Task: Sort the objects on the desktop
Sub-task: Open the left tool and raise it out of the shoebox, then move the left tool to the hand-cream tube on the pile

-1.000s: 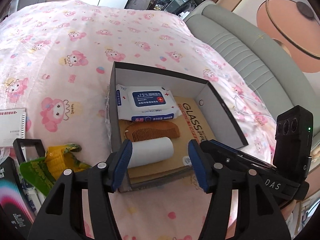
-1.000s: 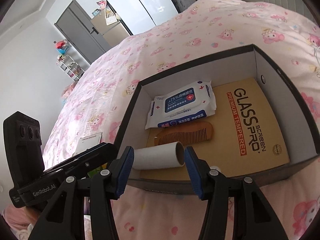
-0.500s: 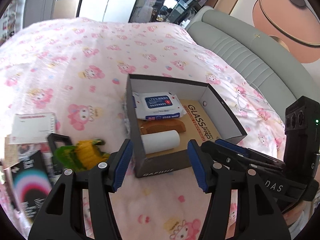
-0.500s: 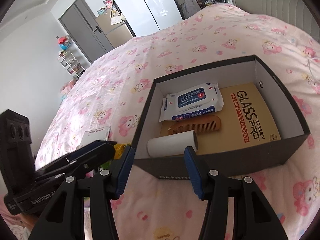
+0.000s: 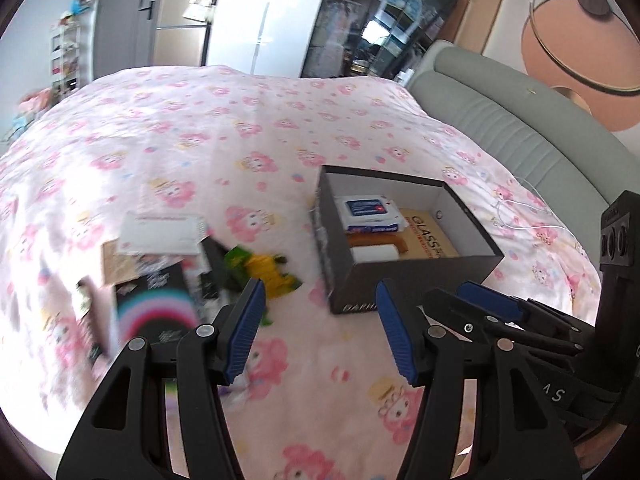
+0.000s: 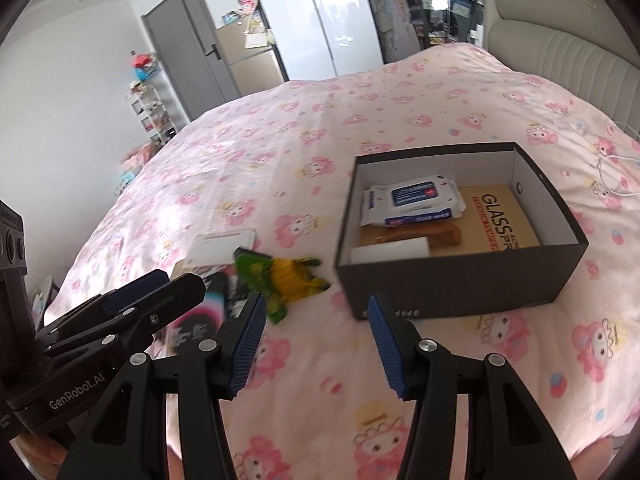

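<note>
We work over a bed in pink cartoon sheets (image 6: 304, 360). Left tongs (image 5: 318, 332) and right tongs (image 6: 316, 344) both gape, empty. Beyond, the green-yellow packet (image 6: 286, 278) lies loose beside the black box (image 6: 460, 280) — soft bedding could let it slip or snag.

"GLASS" stands on the tan card (image 6: 502, 220) in the box (image 6: 460, 280); "GenRobot.AI" on the left gripper (image 6: 76, 392) at lower left.
</note>
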